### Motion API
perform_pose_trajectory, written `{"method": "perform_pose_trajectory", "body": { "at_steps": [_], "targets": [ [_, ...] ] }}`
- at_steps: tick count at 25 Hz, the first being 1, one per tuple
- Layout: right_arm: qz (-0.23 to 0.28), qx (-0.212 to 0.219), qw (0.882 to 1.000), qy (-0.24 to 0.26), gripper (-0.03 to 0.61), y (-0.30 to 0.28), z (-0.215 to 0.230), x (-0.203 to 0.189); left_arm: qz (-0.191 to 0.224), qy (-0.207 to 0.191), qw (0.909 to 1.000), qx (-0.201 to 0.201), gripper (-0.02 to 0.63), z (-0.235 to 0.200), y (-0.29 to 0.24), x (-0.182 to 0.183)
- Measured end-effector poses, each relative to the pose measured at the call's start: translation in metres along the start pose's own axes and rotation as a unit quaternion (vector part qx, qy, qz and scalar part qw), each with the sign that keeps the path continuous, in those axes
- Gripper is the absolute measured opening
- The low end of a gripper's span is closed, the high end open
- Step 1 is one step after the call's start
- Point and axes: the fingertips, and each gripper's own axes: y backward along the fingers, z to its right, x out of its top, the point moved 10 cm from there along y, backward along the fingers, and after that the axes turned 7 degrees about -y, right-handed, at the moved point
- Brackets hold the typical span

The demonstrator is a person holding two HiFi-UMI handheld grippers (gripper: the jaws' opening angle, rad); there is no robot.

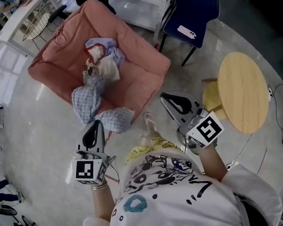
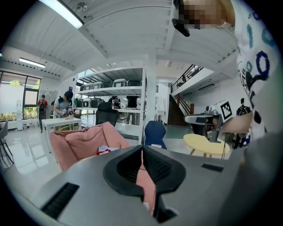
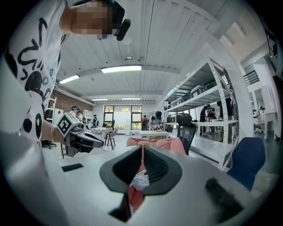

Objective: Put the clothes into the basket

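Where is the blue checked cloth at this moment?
In the head view, the blue checked cloth drapes over the pink basket's near rim, left of centre, just beyond the left gripper.

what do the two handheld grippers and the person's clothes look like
The left gripper and right gripper share one design: pale grey wedge-shaped shells with black ribbed pads inside. Each carries a white cube printed with black square markers. The person wears a white shirt with black doodles and a teal ring, plus a bracelet on the left wrist.
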Motion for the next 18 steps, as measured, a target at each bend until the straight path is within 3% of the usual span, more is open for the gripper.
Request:
{"method": "perform_pose_trajectory", "body": {
  "at_steps": [10, 18],
  "targets": [
    [-0.002, 0.018, 1.000, -0.012, 0.031, -0.053, 0.043, -0.009, -0.012, 0.006, 0.9996, 0.027, 0.021, -0.032, -0.034, -0.002],
    [-0.008, 0.063, 0.998, 0.013, 0.031, -0.135, 0.095, 0.018, -0.007, 0.012, 0.9980, 0.061, 0.021, -0.080, -0.081, 0.023]
  ]
}}
